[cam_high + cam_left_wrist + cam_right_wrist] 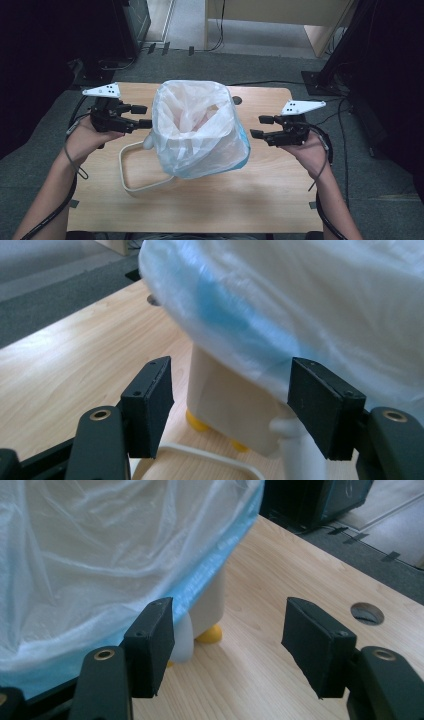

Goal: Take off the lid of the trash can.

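A small cream bin (pixel 225 405) with yellow feet (pixel 210 635) stands mid-table, lined with a translucent white-and-blue plastic bag (pixel 197 127) that billows over its rim and hides most of it. My left gripper (pixel 146 115) hovers just left of the bag, jaws open and pointing at it; in the left gripper view the open left gripper (pixel 232 400) frames the bin's side under the bag (pixel 300 305), touching nothing. On the other side, my right gripper (pixel 257 126) is open and a short gap from the bag. In the right gripper view the right gripper (pixel 232 642) holds nothing, with the bag (pixel 100 555) at the left.
A white ring-shaped frame (pixel 131 170) lies flat on the wooden table (pixel 200 210), front-left of the bin. A round cable hole (pixel 236 100) sits behind the bag. Dark stands and cables crowd the floor at both far corners.
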`<state>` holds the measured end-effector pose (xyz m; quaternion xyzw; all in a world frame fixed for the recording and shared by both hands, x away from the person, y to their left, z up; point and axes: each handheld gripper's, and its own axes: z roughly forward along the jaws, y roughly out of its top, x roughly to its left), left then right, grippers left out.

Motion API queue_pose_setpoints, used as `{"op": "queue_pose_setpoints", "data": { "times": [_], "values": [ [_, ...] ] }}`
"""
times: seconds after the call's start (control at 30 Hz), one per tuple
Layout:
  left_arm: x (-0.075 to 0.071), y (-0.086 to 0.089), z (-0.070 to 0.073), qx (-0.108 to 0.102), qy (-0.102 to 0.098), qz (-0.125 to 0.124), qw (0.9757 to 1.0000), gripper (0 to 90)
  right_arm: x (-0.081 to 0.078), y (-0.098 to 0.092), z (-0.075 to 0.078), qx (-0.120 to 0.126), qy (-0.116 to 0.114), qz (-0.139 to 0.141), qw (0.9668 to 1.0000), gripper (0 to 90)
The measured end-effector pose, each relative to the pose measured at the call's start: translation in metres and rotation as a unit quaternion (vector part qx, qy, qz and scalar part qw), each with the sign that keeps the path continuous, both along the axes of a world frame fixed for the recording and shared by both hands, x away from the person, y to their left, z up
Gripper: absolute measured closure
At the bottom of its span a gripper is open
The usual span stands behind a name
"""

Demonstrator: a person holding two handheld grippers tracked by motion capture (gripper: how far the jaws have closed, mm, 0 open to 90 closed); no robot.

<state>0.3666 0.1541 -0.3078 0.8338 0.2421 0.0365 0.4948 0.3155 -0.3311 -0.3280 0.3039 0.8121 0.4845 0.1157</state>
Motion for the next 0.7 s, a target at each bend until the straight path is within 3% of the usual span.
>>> {"op": "queue_pose_setpoints", "data": {
  "times": [0.2,0.4,0.5,0.7],
  "values": [
    [0.000,-0.011,0.007,0.005,0.002,-0.023,0.9997,41.9,0.003,0.014,0.006,0.017,0.005,0.023,0.9996,38.8],
    [0.004,-0.020,0.006,0.010,0.018,-0.035,0.9992,39.1,0.007,0.030,0.009,0.003,-0.001,0.043,0.9991,38.2],
    [0.004,-0.021,0.005,0.009,0.014,-0.040,0.9991,40.0,0.008,0.037,0.010,-0.003,-0.006,0.055,0.9985,38.1],
    [0.005,-0.021,0.007,0.003,0.022,-0.052,0.9984,50.3,0.012,0.045,0.010,-0.008,-0.006,0.073,0.9973,42.4]
  ]
}}
